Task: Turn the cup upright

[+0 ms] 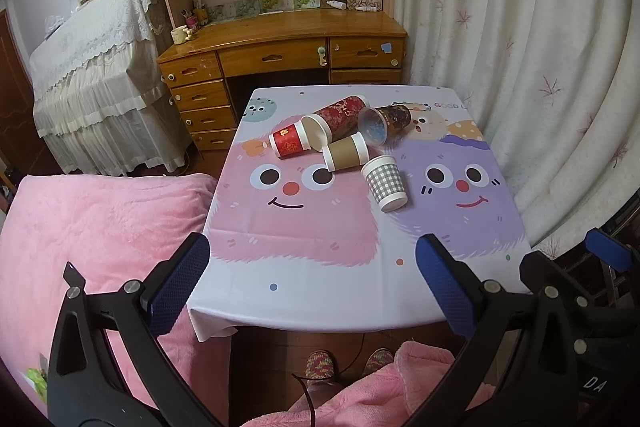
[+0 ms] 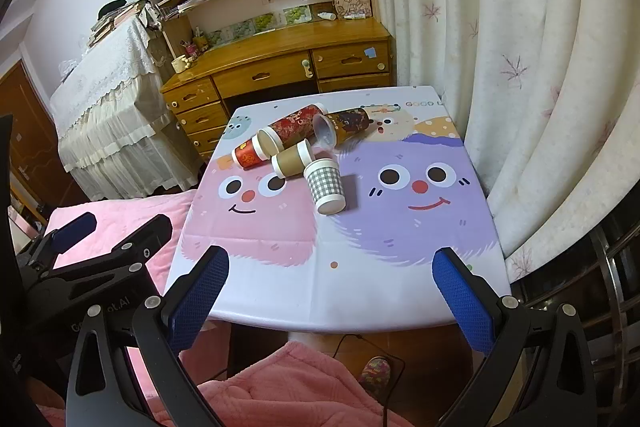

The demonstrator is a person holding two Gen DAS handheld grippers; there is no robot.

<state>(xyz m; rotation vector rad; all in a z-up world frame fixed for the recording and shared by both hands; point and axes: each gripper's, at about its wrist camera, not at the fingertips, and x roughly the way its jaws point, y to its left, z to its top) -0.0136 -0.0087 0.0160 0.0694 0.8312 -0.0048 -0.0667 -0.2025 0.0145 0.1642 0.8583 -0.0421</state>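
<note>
On the cartoon tablecloth (image 2: 360, 283), five cups lie tipped in a huddle, the checked cup (image 2: 326, 185) nearest. Both grippers, left gripper (image 1: 312, 275) and right gripper (image 2: 332, 283), hang back, jaws wide and empty. Nothing is started, I'd say; next comes reaching in for that cup's side.

I am holding my left gripper (image 1: 312, 283) wide open above the table's (image 1: 320, 299) near edge, while five cups are lying tipped together farther back, the checked cup (image 1: 385, 182) lying nearest.
</note>
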